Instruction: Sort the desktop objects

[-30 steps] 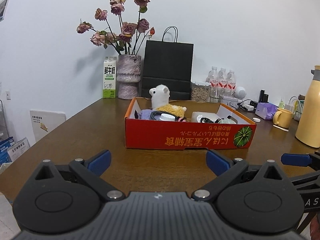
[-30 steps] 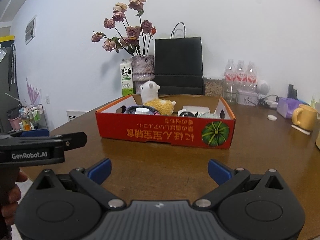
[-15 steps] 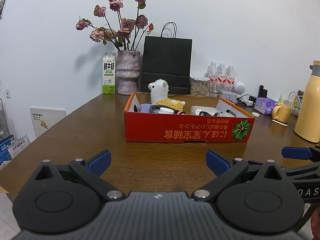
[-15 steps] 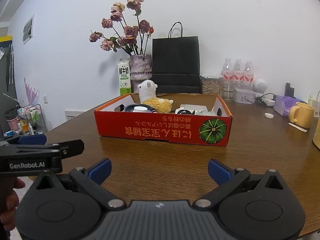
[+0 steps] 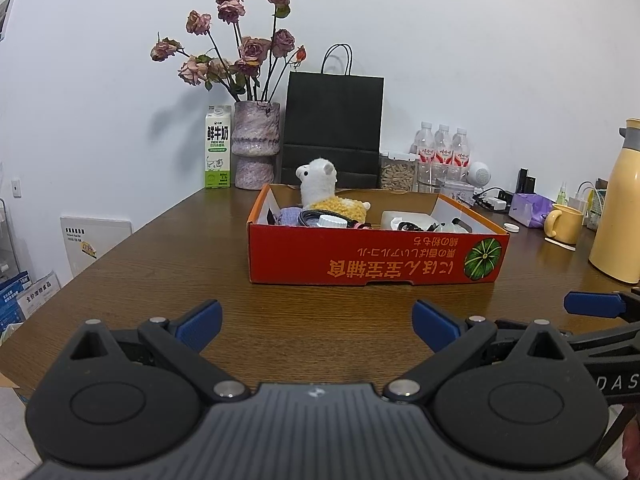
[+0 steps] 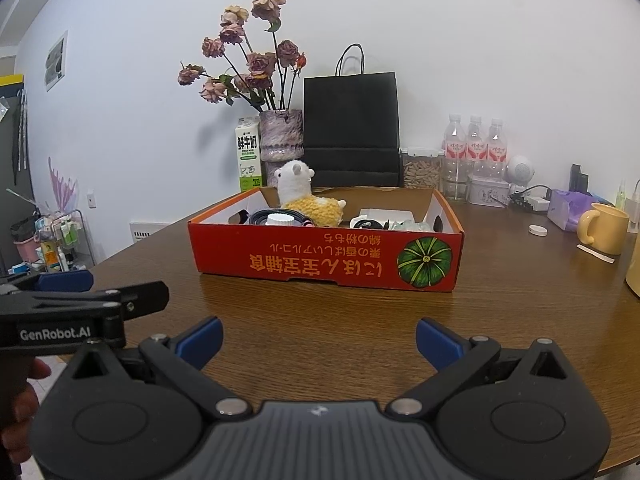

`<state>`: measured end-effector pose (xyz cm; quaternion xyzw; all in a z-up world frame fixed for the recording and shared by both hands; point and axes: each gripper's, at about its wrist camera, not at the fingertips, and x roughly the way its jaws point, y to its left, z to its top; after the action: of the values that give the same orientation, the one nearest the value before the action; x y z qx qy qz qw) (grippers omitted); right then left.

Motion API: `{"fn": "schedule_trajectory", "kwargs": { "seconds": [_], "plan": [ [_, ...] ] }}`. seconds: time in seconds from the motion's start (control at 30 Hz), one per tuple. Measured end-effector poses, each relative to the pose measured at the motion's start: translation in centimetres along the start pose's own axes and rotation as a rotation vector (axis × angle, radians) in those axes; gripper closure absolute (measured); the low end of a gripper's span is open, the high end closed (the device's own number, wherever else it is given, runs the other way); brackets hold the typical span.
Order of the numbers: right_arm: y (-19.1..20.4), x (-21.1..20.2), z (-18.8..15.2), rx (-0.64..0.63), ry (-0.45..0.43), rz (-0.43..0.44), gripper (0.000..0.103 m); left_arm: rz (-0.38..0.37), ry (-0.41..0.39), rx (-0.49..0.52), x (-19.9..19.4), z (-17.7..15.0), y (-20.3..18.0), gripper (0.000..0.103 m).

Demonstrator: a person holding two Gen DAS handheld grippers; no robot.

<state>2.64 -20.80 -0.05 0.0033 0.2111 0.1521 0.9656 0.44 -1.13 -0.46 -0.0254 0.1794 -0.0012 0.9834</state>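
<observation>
A red cardboard box (image 5: 376,256) (image 6: 328,258) stands on the brown table. It holds a white and yellow plush alpaca (image 5: 324,192) (image 6: 304,196), a white-capped bottle (image 5: 332,222) (image 6: 280,219), black cables and white items, partly hidden by the box wall. My left gripper (image 5: 316,324) is open and empty, low over the table's near edge, well short of the box. My right gripper (image 6: 318,340) is open and empty, also short of the box. The left gripper shows in the right wrist view's left edge (image 6: 80,304).
Along the back wall stand a milk carton (image 5: 218,148), a vase of dried roses (image 5: 256,144), a black paper bag (image 5: 334,128), water bottles (image 5: 442,152) and a jar. A yellow mug (image 5: 566,224) and a yellow thermos (image 5: 620,204) stand at right.
Both grippers have dropped lower and drawn back slightly, so the box top is seen at a flatter angle. Jaws remain open.
</observation>
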Motion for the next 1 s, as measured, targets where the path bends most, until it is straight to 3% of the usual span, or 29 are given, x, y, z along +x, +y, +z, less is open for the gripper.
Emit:
{"fn": "schedule_trajectory", "kwargs": {
  "seconds": [1.0],
  "plan": [
    [-0.05, -0.13, 0.03, -0.02, -0.008, -0.018, 0.0, 0.002, 0.003, 0.002, -0.01, 0.04, -0.05, 0.0]
  ]
}}
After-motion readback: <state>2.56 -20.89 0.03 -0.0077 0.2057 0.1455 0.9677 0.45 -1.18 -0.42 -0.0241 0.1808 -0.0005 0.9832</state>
